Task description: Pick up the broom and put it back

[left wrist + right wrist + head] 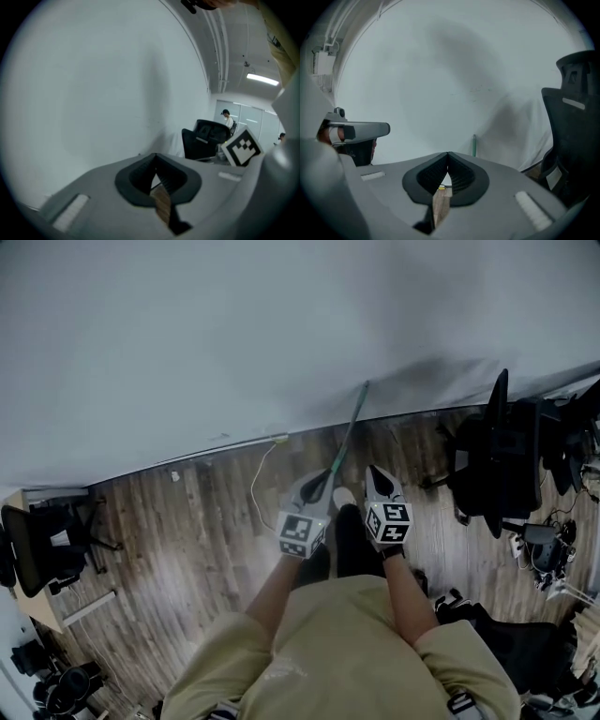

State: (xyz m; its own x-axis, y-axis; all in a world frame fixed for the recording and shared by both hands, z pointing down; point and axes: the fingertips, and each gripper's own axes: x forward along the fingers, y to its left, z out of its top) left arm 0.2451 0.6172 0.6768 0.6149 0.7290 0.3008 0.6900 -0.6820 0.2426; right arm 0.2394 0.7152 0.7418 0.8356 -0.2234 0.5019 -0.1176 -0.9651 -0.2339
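Two jaw pairs closed, empty: left hand-held gripper (322, 482), right hand-held gripper (373, 472); green broom (353, 423) leaning on wall (234, 343).

By the pale grey wall (234, 334) the broom (351, 432) has a green handle, the floor (206, 521) is brown wood-grain, and the grey left gripper (323, 482) and right gripper (375, 474) carry black-and-white cubes (298, 532).

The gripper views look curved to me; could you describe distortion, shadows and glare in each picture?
Head view: even light, a soft shadow on the wall beside the office chair, the broom sharp. Left gripper view: fisheye bending, dark corners, a bright ceiling light. Right gripper view: same bending, grey wall shadows.
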